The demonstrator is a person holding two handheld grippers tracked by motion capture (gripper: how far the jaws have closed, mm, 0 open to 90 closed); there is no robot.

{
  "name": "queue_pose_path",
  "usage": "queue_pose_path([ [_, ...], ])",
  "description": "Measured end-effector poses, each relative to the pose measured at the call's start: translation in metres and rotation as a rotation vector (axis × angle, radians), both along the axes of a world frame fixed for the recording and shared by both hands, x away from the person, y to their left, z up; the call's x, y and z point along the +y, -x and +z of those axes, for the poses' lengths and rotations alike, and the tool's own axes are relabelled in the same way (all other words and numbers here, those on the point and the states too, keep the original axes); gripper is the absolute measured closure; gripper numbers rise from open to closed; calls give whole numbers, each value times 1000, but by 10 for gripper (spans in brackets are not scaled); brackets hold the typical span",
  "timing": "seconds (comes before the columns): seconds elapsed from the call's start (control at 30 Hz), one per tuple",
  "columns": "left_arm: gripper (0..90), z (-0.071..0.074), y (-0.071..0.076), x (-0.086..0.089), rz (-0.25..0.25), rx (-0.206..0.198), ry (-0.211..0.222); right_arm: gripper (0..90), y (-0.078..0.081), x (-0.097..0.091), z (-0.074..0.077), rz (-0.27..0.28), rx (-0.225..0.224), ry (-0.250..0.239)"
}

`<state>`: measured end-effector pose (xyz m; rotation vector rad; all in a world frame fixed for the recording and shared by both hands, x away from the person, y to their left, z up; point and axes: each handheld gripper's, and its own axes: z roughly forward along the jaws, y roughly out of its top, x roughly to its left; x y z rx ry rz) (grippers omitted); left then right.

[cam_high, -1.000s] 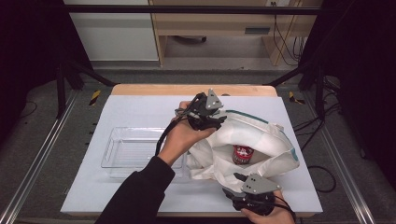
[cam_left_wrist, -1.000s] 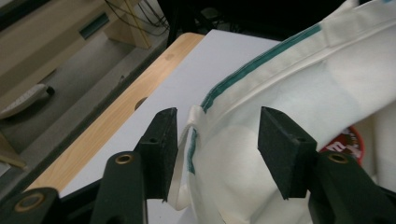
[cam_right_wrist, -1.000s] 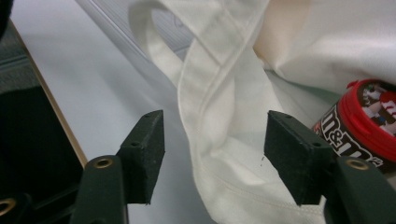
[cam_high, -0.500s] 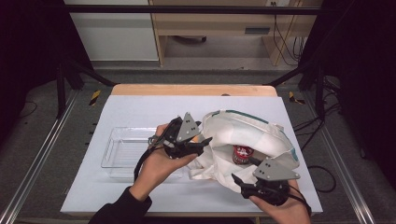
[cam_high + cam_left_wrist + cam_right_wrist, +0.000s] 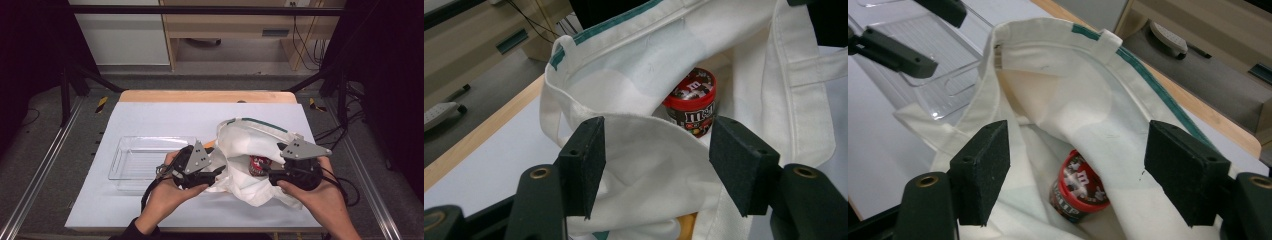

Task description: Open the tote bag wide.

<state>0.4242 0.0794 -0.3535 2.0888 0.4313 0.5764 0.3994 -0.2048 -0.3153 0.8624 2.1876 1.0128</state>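
Lying at the left of the counter (image 5: 150, 115), a clear plastic tray (image 5: 145, 157) was seen, just beside the left hand-held gripper (image 5: 212, 172). That gripper's jaws were spread wide, the near edge of a white cloth tote bag (image 5: 245, 145) lying between them with nothing clamped. Inside the bag's open mouth a red-lidded M&M's tub (image 5: 691, 102) was seen standing upright. At the right, the right hand-held gripper (image 5: 272, 175) was held at the bag's other side, its jaws likewise spread wide, with nothing gripped.
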Motion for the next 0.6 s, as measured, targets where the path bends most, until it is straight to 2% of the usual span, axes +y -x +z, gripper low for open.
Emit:
queue_pose_path([
  [0.1, 395, -3, 2, -1, -1, -7, -10, 271, -2, -3, 2, 0, -1, 7],
  [0.23, 394, -9, 4, -1, 0, -2, -4, 286, -8, -9, 5, -3, -4, 18],
  [0.33, 392, -14, 3, -2, 4, 1, -20, 309, -15, -14, 9, 1, 13, 18],
  [0.43, 390, -17, 3, -3, 13, 4, -12, 323, -29, -18, 17, 5, 25, 42],
  [0.47, 390, -18, 4, -4, 12, 4, -15, 323, -29, -18, 17, 5, 25, 42],
  [0.5, 387, -21, 7, -5, 17, 4, -17, 314, -38, -21, 20, 13, 33, 52],
  [0.6, 385, -24, 11, -6, 11, 0, -25, 304, -43, -24, 23, 16, 32, 57],
])
